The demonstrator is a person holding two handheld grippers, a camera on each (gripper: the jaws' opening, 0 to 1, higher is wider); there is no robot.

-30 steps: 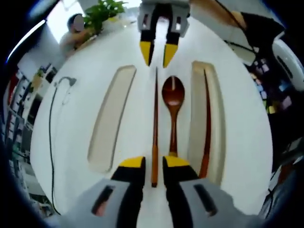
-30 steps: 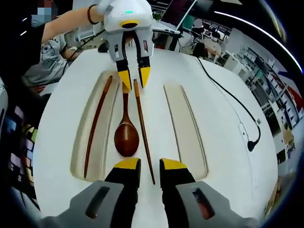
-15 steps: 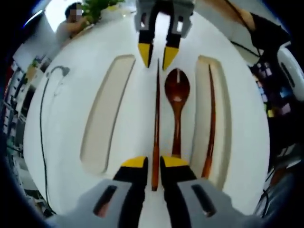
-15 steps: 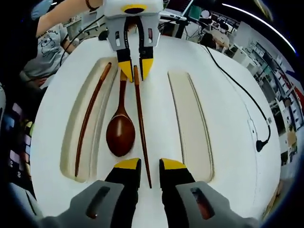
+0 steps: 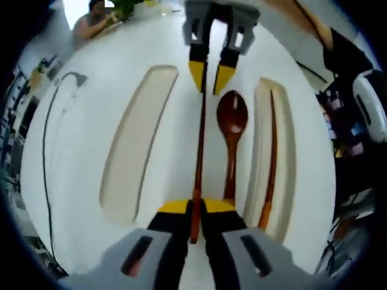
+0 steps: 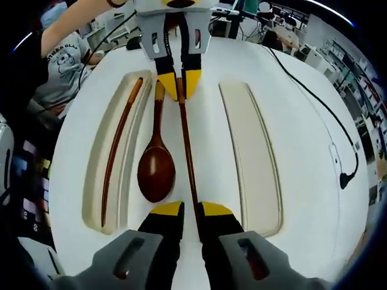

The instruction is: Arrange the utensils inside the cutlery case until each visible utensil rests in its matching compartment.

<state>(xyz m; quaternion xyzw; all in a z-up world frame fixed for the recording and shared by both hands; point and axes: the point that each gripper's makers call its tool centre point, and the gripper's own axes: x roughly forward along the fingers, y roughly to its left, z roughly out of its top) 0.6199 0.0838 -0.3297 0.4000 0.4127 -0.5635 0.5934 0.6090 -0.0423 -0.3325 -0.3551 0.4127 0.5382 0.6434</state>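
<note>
While claw-pinched, chopstick [image 5: 198, 163] ends hidden

L view low over cutlery case [image 5: 269, 90], R view opposite end facing back, both share chopstick [image 5: 198, 157].

the left gripper [image 5: 196, 208] and right gripper [image 6: 191, 210] each have grey bodies, black jaws and yellow tips; a dark bracelet circles the wrist.

Premises: an open-plan office or lab. Evidence: rows of cluttered workstations [image 6: 338, 48] beyond the round white desk [image 6: 290, 90], a black power cable [image 6: 314, 103] across it, and a green potted plant [image 5: 130, 7].
</note>
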